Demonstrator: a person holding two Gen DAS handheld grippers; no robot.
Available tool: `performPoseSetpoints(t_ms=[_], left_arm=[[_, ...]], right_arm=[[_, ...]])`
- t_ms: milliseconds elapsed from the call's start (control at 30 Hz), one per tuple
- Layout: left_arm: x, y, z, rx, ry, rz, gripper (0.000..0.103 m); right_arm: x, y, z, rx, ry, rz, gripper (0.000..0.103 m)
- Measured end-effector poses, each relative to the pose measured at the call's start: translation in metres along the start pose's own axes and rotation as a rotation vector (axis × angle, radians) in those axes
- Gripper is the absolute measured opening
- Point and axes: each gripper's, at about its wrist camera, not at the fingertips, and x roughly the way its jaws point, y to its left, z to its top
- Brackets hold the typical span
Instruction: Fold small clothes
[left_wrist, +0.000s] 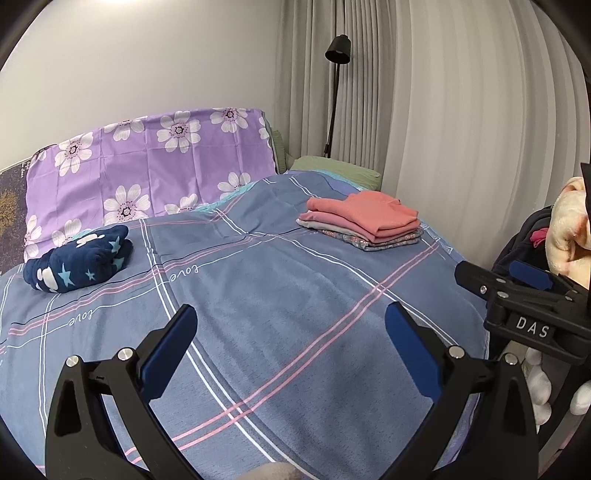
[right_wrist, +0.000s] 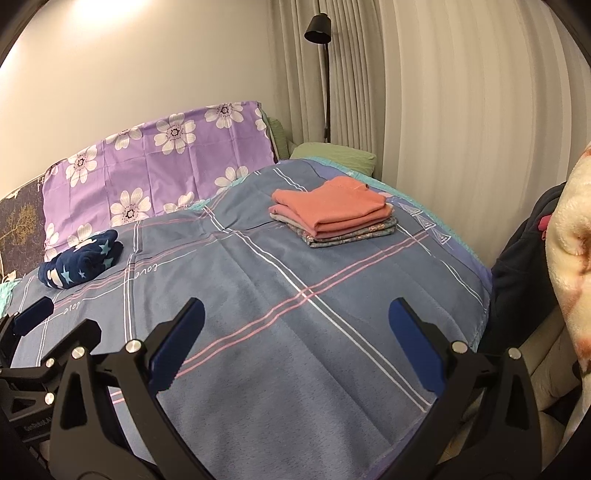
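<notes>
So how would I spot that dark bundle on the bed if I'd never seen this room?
Start at the purple flowered pillow at the head of the bed. Just in front of it, on the blue plaid blanket, lies a navy fleece bundle. Unlike the flat pink-topped stack across the bed, it's rumpled and star-printed.

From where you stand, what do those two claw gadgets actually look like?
Both look alike. The left gripper and right gripper are black angular plastic frames with silver round bolts. Their jaws carry dark blue pads on the inner faces. The right gripper bears raised white letters "DAS". No cables or sleeves are visible.
</notes>
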Motion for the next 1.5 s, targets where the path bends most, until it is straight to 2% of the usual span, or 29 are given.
performPoseSetpoints(t_ms=[400,567,1500], left_arm=[[0.001,0.015,-0.008,-0.030,0.022,0.040,0.102],[0.007,0.016,-0.010,-0.034,0.044,0.045,0.102],[0.008,0.017,-0.017,-0.011,0.061,0.042,0.102]], right_arm=[[0.015,0.009,-0.001,-0.021,0.045,0.038,0.101],[0.019,0.011,-0.001,-0.026,0.052,0.040,0.101],[0.027,0.013,-0.002,-0.032,0.061,0.034,0.101]])
